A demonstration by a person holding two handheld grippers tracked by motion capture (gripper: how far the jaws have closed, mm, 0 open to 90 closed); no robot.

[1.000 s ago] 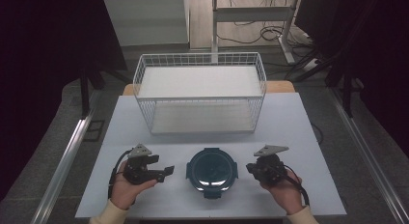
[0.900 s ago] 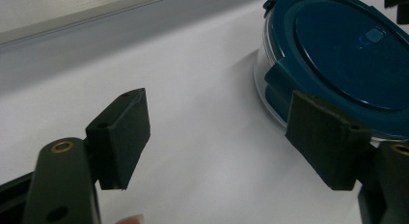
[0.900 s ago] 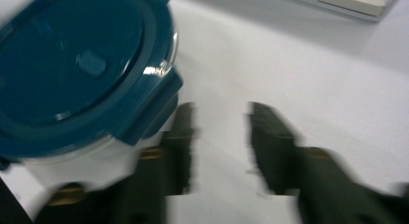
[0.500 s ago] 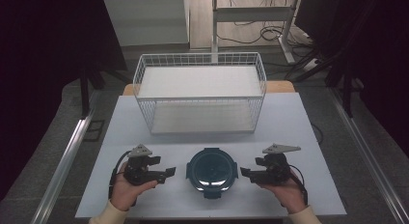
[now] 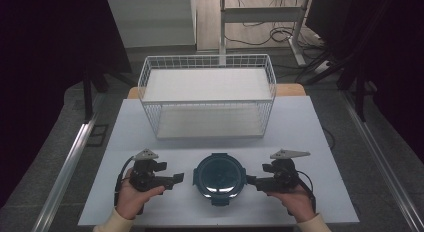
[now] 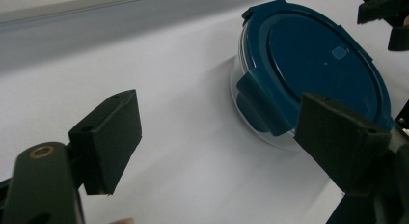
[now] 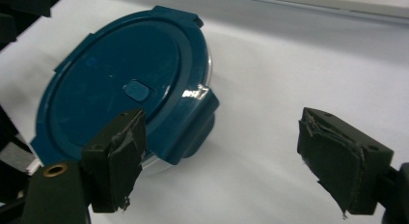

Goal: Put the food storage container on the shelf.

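both my grippers, left (image 5: 176,179) and right (image 5: 250,180), just spread their fingers wide, holding nothing, beside this rigid, slick-looking container (image 5: 218,175), so I'd pinch its side latch tabs

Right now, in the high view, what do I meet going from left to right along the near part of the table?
left gripper → round container with blue lid → right gripper
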